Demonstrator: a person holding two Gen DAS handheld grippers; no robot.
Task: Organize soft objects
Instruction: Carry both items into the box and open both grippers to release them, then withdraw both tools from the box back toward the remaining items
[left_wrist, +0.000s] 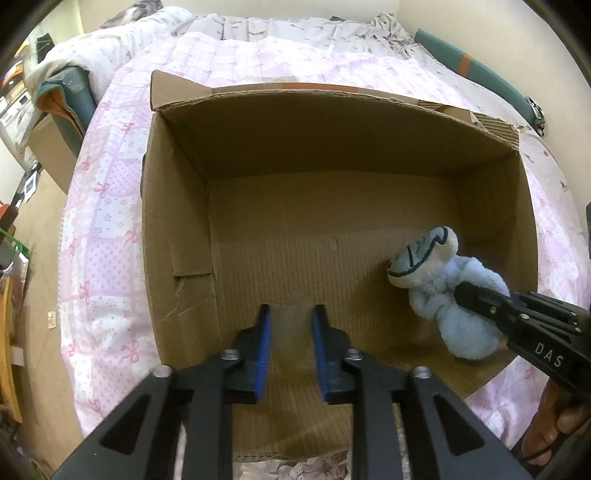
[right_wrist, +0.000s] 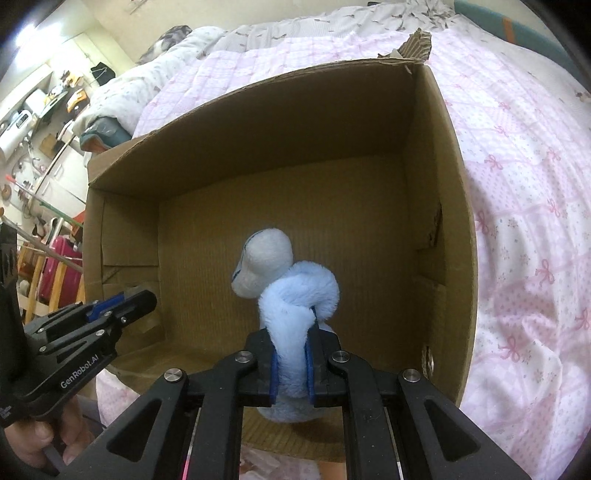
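An open cardboard box lies on a bed, and its floor is bare apart from a light blue plush toy with a white head. My right gripper is shut on the toy's blue body and holds it low inside the box, near the right wall. In the left wrist view the right gripper reaches in from the right. My left gripper hangs over the near left part of the box floor, its blue pads a little apart with nothing solid between them. It also shows in the right wrist view.
The box rests on a pink patterned quilt covering the bed. A white duvet is bunched at the far end. A teal cushion lines the right wall. The floor and cluttered furniture lie to the left.
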